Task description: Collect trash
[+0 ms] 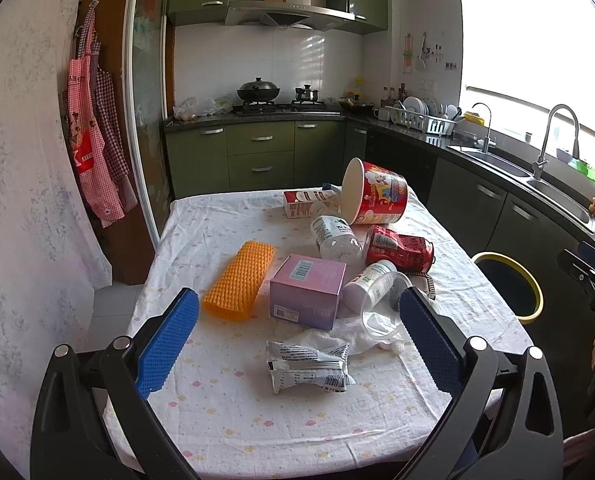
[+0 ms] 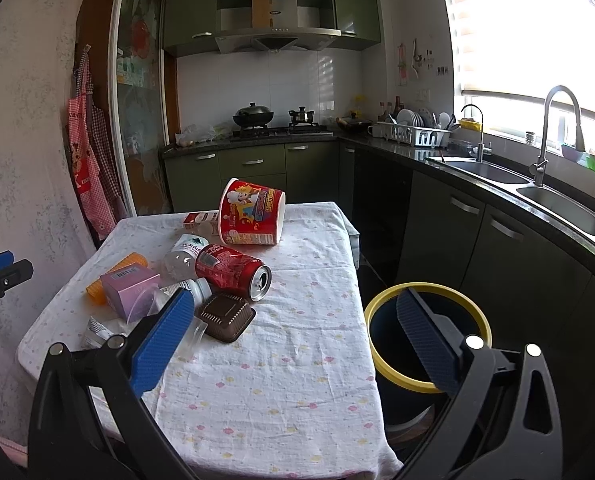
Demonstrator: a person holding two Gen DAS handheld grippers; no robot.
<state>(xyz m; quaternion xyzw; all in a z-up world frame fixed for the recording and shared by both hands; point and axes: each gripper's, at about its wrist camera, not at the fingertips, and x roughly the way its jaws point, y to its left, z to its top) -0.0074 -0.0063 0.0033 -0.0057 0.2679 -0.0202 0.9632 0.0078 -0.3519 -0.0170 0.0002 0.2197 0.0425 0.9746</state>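
Trash lies heaped mid-counter [image 1: 217,420]: a silver wrapper [image 1: 307,366] nearest, a pink box [image 1: 307,290] and red can [image 1: 399,249] beyond. The left hand-held gripper [image 1: 297,336] gapes wide above the wrapper, holding nothing. The right hand-held gripper [image 2: 293,338] is equally wide and empty, its right finger over the yellow-rimmed bin [image 2: 381,364].

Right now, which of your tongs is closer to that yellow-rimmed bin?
The right tongs. They hang open at the table's edge beside the bin; the left tongs hang open over the table's far side, above a wrapper.
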